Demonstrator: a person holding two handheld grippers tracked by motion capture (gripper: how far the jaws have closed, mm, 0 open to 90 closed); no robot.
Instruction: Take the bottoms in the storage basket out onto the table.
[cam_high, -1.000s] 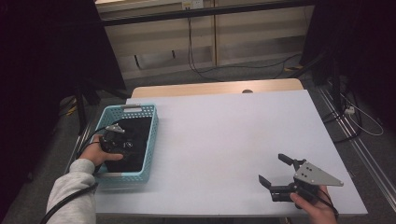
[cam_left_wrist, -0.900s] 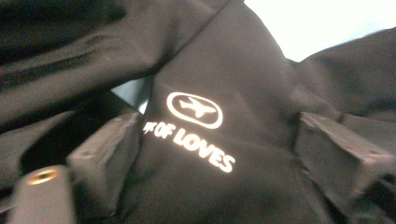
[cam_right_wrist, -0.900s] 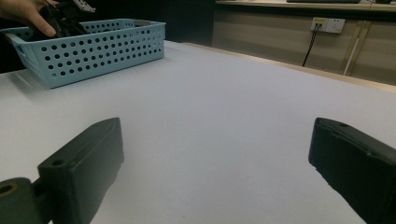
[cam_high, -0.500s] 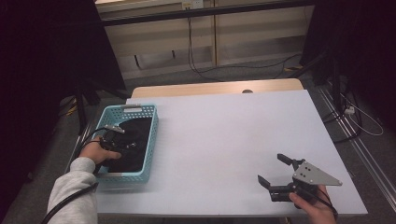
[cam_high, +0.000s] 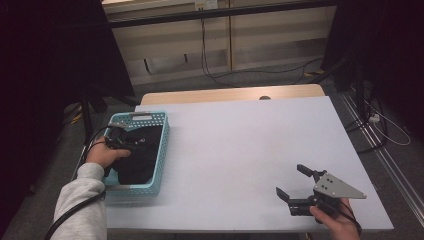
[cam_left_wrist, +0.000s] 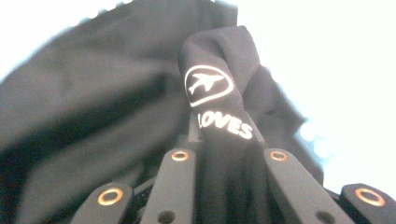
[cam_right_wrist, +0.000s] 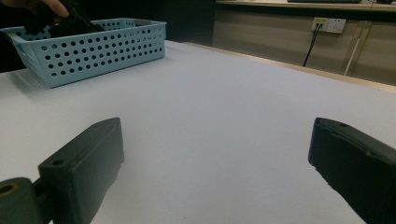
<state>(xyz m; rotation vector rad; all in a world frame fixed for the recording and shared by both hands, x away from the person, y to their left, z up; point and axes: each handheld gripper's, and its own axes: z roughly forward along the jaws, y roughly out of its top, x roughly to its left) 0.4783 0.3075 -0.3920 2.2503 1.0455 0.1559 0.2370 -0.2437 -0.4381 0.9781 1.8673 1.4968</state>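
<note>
White "LOVES" print on black cloth (cam_left_wrist: 219, 102) pinched by left gripper (cam_left_wrist: 224, 158); right gripper (cam_right_wrist: 215, 154) spread.

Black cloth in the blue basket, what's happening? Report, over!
Left gripper just closed on a fold of the black cloth, over the blue basket. Right gripper open, low over the white table. Nothing in the way.
</note>
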